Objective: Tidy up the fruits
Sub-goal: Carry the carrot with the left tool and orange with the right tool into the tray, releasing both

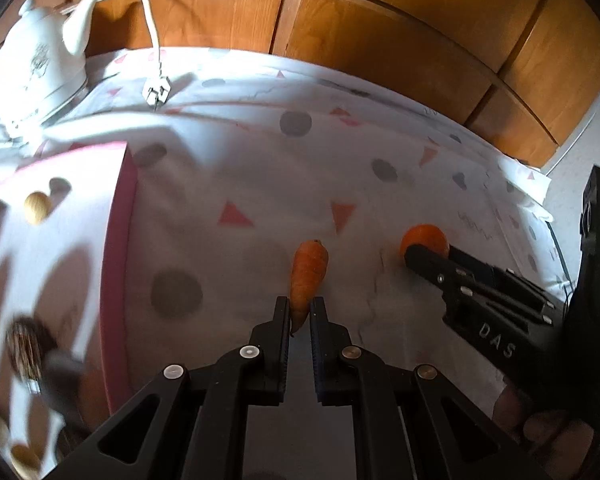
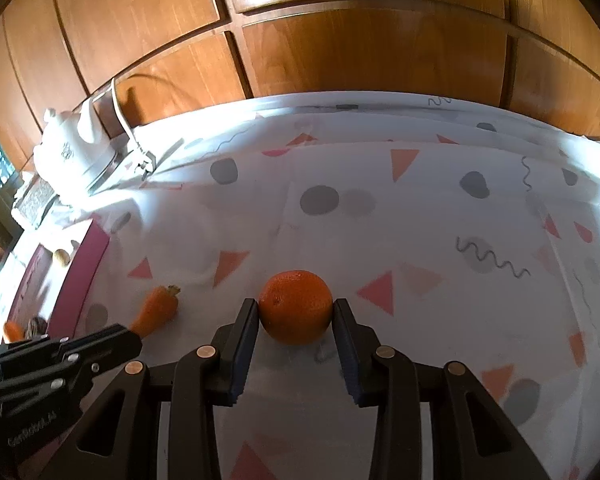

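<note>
An orange carrot (image 1: 309, 268) lies on the patterned tablecloth (image 1: 240, 168), and my left gripper (image 1: 300, 308) is shut on its thin end. The right wrist view shows the same carrot (image 2: 158, 308) sticking out of the left gripper (image 2: 134, 338), leafy end pointing away. A round orange (image 2: 296, 312) rests on the cloth between the pads of my right gripper (image 2: 296, 304), which press on both its sides. From the left wrist the orange (image 1: 424, 238) sits to the right, partly behind the right gripper (image 1: 412, 258).
A pink-rimmed tray (image 1: 120, 240) at the left holds a small tan ball (image 1: 38, 206) and blurred brown items. A white kettle (image 1: 36, 72) with its cord and plug (image 1: 156, 90) stands at the back left. Wooden cabinet doors (image 2: 340, 40) close off the far side.
</note>
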`<state>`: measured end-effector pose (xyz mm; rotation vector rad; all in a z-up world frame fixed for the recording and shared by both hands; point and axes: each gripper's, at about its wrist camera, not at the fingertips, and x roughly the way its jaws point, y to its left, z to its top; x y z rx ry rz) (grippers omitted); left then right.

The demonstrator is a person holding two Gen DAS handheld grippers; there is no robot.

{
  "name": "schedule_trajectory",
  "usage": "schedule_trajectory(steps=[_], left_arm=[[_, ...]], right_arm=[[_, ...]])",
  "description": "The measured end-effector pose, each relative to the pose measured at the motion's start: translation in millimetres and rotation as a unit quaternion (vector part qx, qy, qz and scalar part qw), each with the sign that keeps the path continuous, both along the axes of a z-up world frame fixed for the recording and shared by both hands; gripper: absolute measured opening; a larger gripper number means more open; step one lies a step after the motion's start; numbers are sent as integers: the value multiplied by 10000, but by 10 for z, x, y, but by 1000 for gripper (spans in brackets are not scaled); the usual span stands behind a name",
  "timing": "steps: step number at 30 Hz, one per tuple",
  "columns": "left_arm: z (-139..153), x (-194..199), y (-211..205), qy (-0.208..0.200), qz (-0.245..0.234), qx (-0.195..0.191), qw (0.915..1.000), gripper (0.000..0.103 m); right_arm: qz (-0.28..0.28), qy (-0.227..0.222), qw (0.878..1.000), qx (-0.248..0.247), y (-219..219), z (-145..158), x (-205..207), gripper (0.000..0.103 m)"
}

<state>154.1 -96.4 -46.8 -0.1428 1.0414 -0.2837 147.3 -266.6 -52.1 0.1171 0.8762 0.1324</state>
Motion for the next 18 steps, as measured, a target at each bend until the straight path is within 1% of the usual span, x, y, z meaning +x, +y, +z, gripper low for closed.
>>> schedule_trajectory(steps=[3, 6, 8, 9, 10, 12, 18], left_arm=[[-66, -140, -8, 174, -25, -165, 9997, 10], [-71, -169, -33, 136, -58, -143, 9998, 11], [-57, -145, -34, 185, -52, -198, 9996, 16], [-41, -136, -31, 151, -48, -168, 9997, 21], [-27, -112, -37, 81, -33, -113, 9999, 22], [-1, -69, -71, -37, -87, 19, 10000, 22], [-67, 20, -160, -143, -150, 325, 9993, 23]], right_arm=[[72, 48, 10000, -28, -12, 1, -101, 38], [110, 45, 9999, -47, -16, -3, -205, 38], [99, 13, 9999, -60, -15, -11, -248, 38], [85, -11, 9999, -63, -14, -13, -263, 38], [68, -35, 10000, -63, -14, -16, -272, 38], [48, -100, 9999, -105, -2, -25, -286, 38], [26, -290, 9990, -329, 60, -45, -336, 38]])
